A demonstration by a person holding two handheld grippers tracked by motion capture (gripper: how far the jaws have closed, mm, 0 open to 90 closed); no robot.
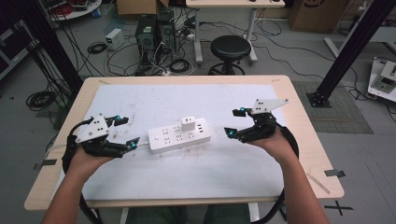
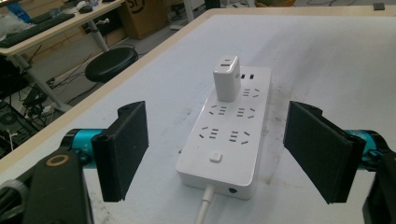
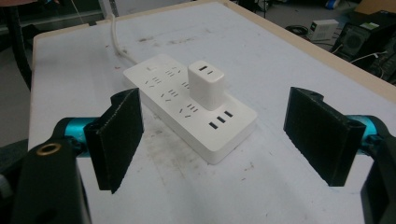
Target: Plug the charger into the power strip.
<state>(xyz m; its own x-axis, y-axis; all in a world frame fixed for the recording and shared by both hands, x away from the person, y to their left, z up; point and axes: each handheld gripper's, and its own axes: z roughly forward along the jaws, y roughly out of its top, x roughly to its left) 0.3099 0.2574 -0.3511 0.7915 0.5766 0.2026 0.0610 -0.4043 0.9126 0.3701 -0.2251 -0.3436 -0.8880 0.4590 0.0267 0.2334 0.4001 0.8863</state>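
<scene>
L tool (image 1: 133, 142) jaws wide apart, empty, at the cord end of the power strip (image 1: 180, 135). R tool (image 1: 229, 132) likewise apart, just off the USB end. Probably L braces the strip while R pulls the charger (image 1: 188, 123), plugged upright nr that end. Strip lies mid tabletop (image 1: 299, 140) on a white mat (image 1: 187, 177), cord (image 2: 204, 207) trailing toward L.

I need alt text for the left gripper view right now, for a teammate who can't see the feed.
A white rectangular plastic power strip lies on the white table mat, centred between the left gripper's two open black jaws, untouched. A white cube-shaped charger is plugged upright into its far end, and the strip's white cable leaves the near end toward the camera.
</scene>
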